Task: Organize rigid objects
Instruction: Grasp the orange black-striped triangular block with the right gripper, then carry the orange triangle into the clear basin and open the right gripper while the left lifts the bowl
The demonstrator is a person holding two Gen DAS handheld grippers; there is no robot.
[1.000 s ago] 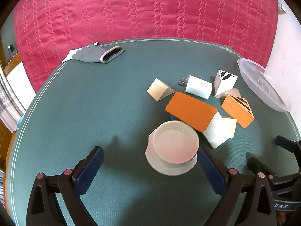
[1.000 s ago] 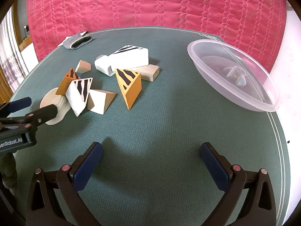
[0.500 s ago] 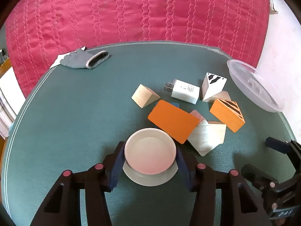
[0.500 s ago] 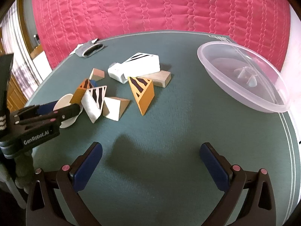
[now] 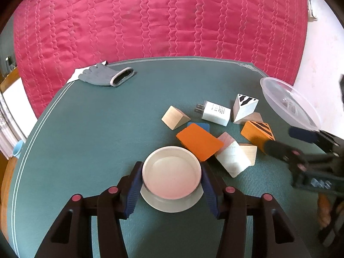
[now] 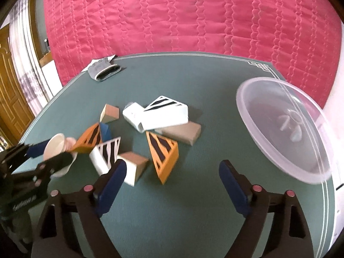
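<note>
The left gripper (image 5: 172, 173) is clamped on a small round white bowl (image 5: 172, 172): its two blue ribbed pads (image 5: 134, 188) press the bowl's opposite sides. The bowl is smooth and glossy, with a flat pale bottom, and sits over a wider white saucer (image 5: 172, 204) on the green table (image 5: 96, 139).

The right gripper (image 6: 172, 176) has its jaws wide but closing, with nothing between them but the table's finely woven cloth; its left pad (image 6: 111, 185) overlaps a plain wooden wedge (image 6: 134, 163) in the view, and contact cannot be told.

The task's rigid pieces lie in a loose heap in the middle of the table, just beyond the bowl: an orange wedge with black stripes (image 6: 163, 154), a white striped wedge (image 6: 106, 154), a large white prism with black stripes (image 6: 165, 114) leaning on a plain wooden block (image 6: 182, 133), a white plug-in charger (image 5: 215, 112) with metal prongs, a flat matte orange block (image 5: 198, 144) over a blue piece (image 5: 200, 125), and a lone pale wooden wedge (image 5: 175, 117).

At the right edge of the table rests a clear plastic dome lid (image 6: 286, 133), thin and translucent. A grey knitted glove (image 5: 107, 77) lies at the far left edge. Behind hangs a quilted crimson fabric (image 5: 161, 17) with wavy stitching.
</note>
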